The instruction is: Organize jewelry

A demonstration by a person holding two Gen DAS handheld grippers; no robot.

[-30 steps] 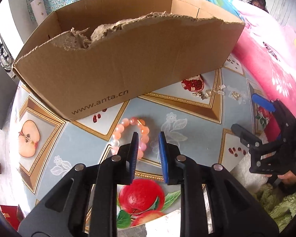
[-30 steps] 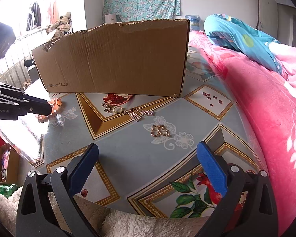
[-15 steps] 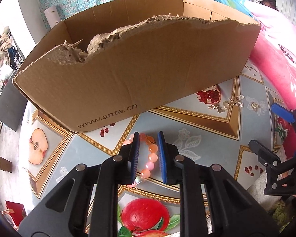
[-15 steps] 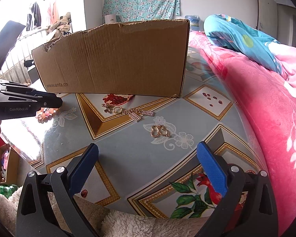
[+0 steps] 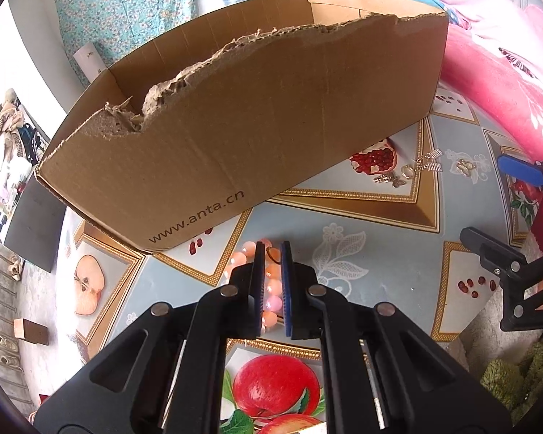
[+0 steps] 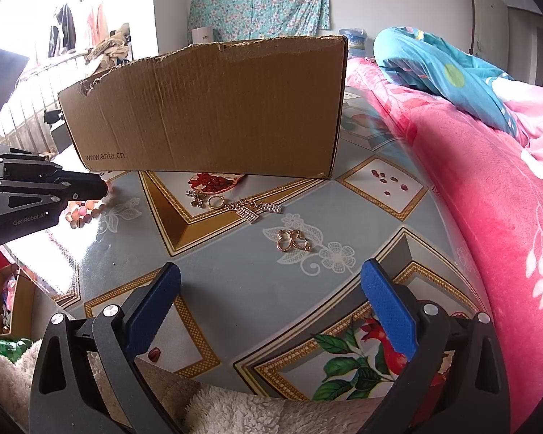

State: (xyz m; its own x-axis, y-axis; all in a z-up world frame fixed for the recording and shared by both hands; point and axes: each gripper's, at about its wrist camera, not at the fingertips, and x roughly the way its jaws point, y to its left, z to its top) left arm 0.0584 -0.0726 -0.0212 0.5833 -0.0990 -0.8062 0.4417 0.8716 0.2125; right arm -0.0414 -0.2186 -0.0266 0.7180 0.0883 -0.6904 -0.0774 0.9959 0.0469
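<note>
**Pink beads caught between the left jaws**

Pink and orange beads of the bracelet (image 5: 271, 289) sit pinched in the left gripper (image 5: 271, 282), jaws narrow, low over the surface (image 5: 380, 253). Straight ahead and above rises the cardboard box (image 5: 253, 126). The right gripper (image 6: 271, 307) hangs wide and empty, nearer the gold earrings (image 6: 293, 240).

You've got a white wall (image 6: 170, 3) behind with a turquoise floral cloth (image 6: 260, 0) hung on it, bright daylight at the left window (image 6: 29, 3), pink fleece blanket (image 6: 488, 181) along the right.
</note>
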